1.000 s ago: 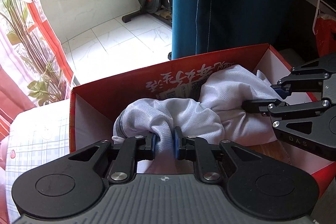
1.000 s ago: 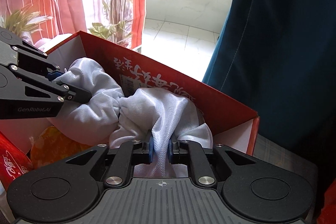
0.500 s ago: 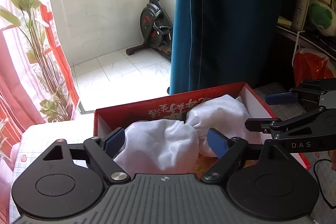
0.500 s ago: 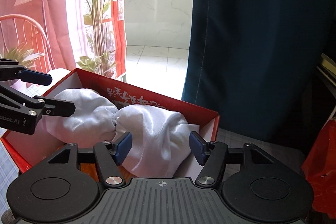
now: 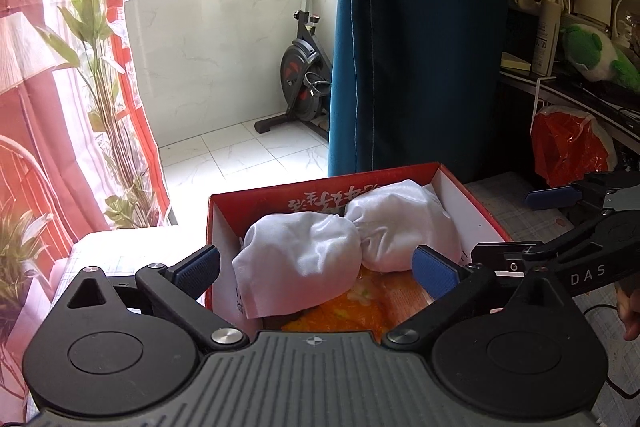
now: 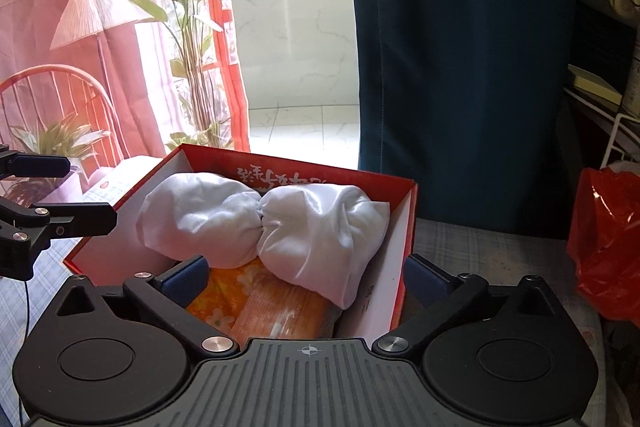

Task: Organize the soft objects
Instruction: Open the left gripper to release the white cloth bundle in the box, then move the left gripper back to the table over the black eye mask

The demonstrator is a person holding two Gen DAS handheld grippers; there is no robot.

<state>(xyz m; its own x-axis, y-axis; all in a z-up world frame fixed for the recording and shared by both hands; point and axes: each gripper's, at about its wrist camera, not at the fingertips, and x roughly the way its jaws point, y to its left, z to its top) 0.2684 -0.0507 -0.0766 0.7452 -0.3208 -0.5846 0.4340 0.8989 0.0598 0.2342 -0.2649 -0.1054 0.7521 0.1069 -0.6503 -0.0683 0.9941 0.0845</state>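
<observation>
1. White cloth bundle (image 5: 344, 243), pinched at its middle into two rounded lobes, lies inside the red cardboard box (image 5: 280, 195), resting toward the far wall and free of both grippers.
2. Left gripper (image 5: 316, 269) hangs above the near side of the box, angled downward; its blue-padded fingers (image 5: 196, 267) have just been opening and now stand wide apart, with nothing pressed between them.
3. Right gripper (image 6: 306, 275) hovers at a like downward tilt over the box's near edge; its fingers (image 6: 186, 277) have likewise just been opening and are spread wide, clear of the cloth.
4. In the left wrist view the right gripper enters from the right edge, beside the box's right wall; in the right wrist view the left gripper shows at the left edge, just outside the left wall.
5. Beneath the bundle lies an orange floral fabric (image 6: 224, 301) with an orange packet (image 6: 280, 311) on it, filling the box's near floor.
6. The box sits on a table with a pale checked cloth (image 6: 488, 251); a red plastic bag (image 6: 608, 239) stands off to the right, apart from the box.
7. Beyond the box's far wall hangs a dark blue curtain (image 5: 420, 39), with open tiled floor (image 5: 244, 155) to its left.
</observation>
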